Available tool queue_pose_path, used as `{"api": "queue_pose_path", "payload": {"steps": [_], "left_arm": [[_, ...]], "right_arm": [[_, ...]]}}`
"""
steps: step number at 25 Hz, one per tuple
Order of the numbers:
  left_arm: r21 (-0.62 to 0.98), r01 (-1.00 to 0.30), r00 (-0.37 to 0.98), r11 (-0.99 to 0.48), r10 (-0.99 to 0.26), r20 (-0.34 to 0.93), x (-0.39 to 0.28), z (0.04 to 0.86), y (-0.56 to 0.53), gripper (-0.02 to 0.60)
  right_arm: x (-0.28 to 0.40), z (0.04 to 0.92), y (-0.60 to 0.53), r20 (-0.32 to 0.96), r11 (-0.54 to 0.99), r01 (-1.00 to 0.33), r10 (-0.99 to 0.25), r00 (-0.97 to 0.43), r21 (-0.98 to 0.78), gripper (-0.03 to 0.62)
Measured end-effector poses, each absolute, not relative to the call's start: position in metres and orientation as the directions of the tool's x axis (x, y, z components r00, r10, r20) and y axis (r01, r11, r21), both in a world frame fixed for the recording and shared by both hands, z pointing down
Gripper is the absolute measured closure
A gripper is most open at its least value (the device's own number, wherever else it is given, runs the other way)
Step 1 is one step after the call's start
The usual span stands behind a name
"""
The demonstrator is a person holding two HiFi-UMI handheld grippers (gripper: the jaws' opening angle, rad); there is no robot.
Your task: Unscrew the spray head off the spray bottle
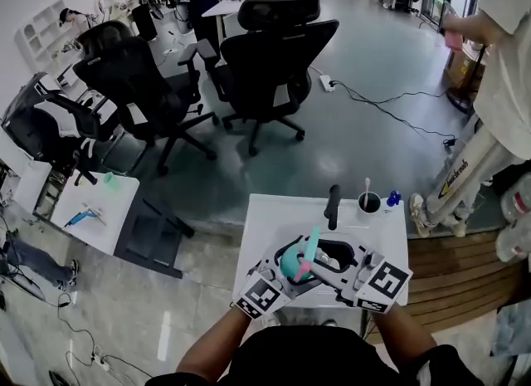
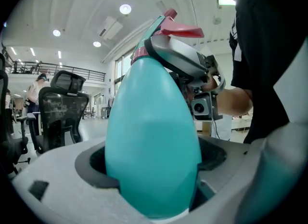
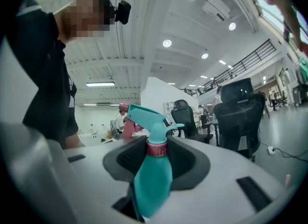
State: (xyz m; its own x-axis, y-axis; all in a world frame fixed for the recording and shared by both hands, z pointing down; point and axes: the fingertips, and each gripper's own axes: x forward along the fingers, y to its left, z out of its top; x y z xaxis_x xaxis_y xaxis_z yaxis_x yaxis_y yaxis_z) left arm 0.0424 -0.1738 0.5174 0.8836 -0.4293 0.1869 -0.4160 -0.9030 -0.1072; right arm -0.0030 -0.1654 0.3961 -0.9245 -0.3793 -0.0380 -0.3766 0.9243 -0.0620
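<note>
I hold a teal spray bottle (image 1: 292, 263) above the small white table (image 1: 270, 218). My left gripper (image 1: 282, 270) is shut on the bottle's wide body (image 2: 154, 146), which fills the left gripper view. The bottle's pink collar (image 3: 156, 149) and teal spray head (image 3: 144, 116) stand up between the dark pads of my right gripper (image 3: 156, 151). Those pads flank the collar closely, and I see no press on it. From the left gripper view, the right gripper (image 2: 185, 59) curves round the neck under the pink trigger (image 2: 179, 29).
On the table's far edge are a black handle-like object (image 1: 333, 207), a dark cup with a stick (image 1: 368, 202) and a small blue item (image 1: 393, 198). Black office chairs (image 1: 274, 61) stand beyond. A person (image 1: 506, 85) is at the right. A low white table (image 1: 95, 210) is at the left.
</note>
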Motion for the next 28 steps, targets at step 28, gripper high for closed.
{"api": "queue_pose_path", "payload": {"steps": [28], "left_arm": [[-0.103, -0.474, 0.843, -0.875, -0.484, 0.235, 0.044, 0.528, -0.192, 0.121]], "right_arm": [[-0.005, 0.401, -0.169, -0.047, 0.862, -0.506, -0.504, -0.862, 0.031, 0.387]]}}
